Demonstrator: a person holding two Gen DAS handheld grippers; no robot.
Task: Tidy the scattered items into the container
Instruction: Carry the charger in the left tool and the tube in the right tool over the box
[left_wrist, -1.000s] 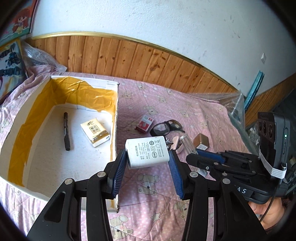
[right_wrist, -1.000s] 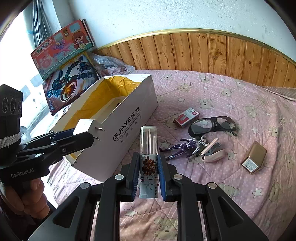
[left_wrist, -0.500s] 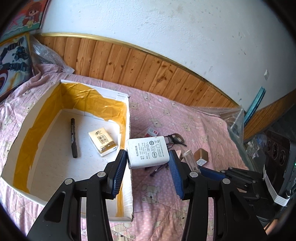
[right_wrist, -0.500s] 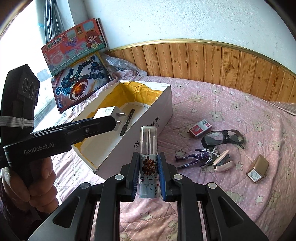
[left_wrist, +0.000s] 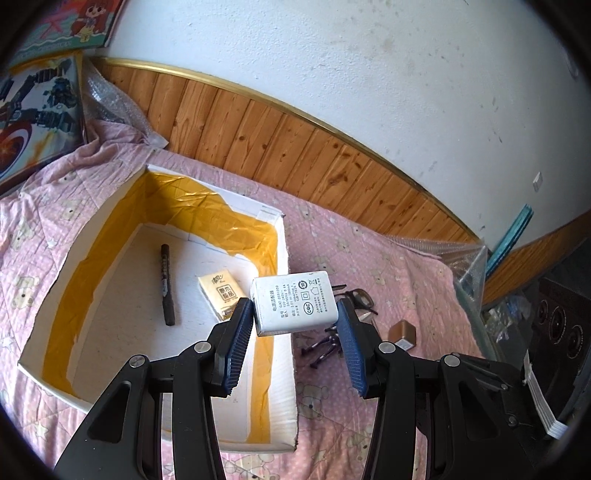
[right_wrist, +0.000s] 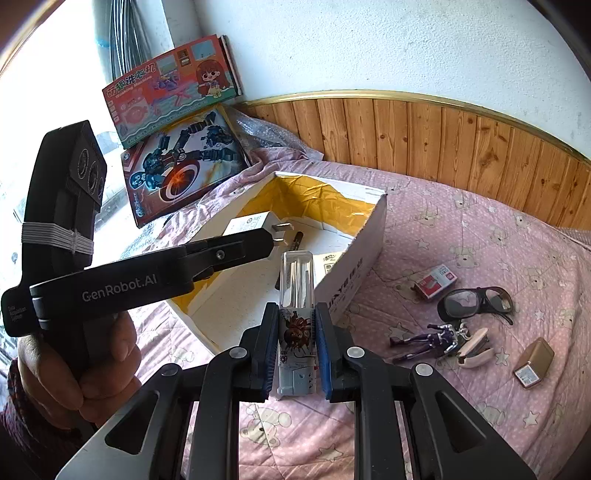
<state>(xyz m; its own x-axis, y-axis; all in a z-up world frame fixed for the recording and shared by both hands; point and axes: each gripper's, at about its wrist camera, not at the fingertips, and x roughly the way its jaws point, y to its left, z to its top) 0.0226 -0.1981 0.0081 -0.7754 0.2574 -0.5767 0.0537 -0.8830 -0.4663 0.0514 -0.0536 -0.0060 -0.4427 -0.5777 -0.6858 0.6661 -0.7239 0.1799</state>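
A white power adapter (left_wrist: 295, 302) is pinched between the jaws of the left gripper (left_wrist: 293, 343) and is held above the right-hand wall of the open cardboard box (left_wrist: 284, 258), its printed label facing the camera. In the right wrist view the same adapter (right_wrist: 248, 226) is seen over the box interior, its two prongs pointing right. A clear tube with a cartoon label (right_wrist: 297, 321) is clamped upright between the jaws of the right gripper (right_wrist: 296, 360), near the box's outer wall (right_wrist: 354, 273). On the box floor a black marker (left_wrist: 167, 291) and a yellow tissue pack (left_wrist: 221, 293) are lying apart from each other. On the pink bedspread (right_wrist: 480, 240), beside the box, a red and white small box (right_wrist: 436, 281), dark goggles (right_wrist: 474, 302), a purple figure keychain (right_wrist: 428, 341), a pink clip-like item (right_wrist: 474, 352) and a gold case (right_wrist: 533, 363) are scattered. Two toy boxes (right_wrist: 177, 125) are propped against the wall.
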